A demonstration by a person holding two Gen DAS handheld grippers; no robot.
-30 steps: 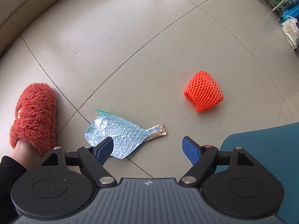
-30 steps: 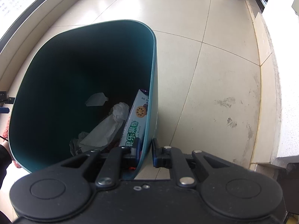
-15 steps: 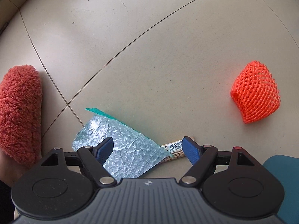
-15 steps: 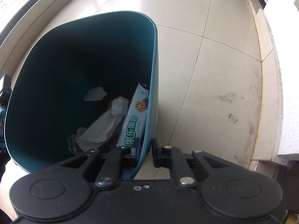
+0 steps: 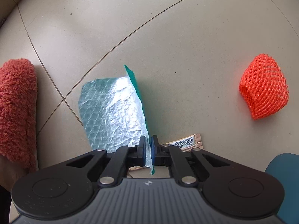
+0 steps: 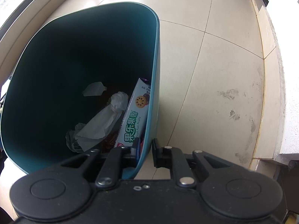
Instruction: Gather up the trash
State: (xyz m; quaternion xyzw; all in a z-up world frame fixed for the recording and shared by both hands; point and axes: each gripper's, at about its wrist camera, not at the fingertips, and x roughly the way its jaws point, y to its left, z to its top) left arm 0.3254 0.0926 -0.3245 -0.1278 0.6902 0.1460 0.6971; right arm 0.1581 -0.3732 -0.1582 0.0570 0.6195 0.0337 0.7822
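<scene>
A silvery-green bubble-wrap bag stands up on its edge from the tiled floor. My left gripper points down at it, its jaws closing, and the blue pads press on the bag's green edge. A brown wrapper with a barcode lies just right of the fingers. An orange foam net sleeve rests on the floor further right. My right gripper is shut on the near wall of the teal trash bin, which holds a snack carton and crumpled tissue.
A person's foot in a fluffy red slipper stands at the left edge, close to the bag. A corner of the teal bin shows at the lower right of the left wrist view. A raised stone step borders the floor right of the bin.
My left gripper came down over the bubble-wrap bag and its jaws went from wide open to shut on it, lifting the bag onto its edge. The right gripper kept its hold on the bin.
</scene>
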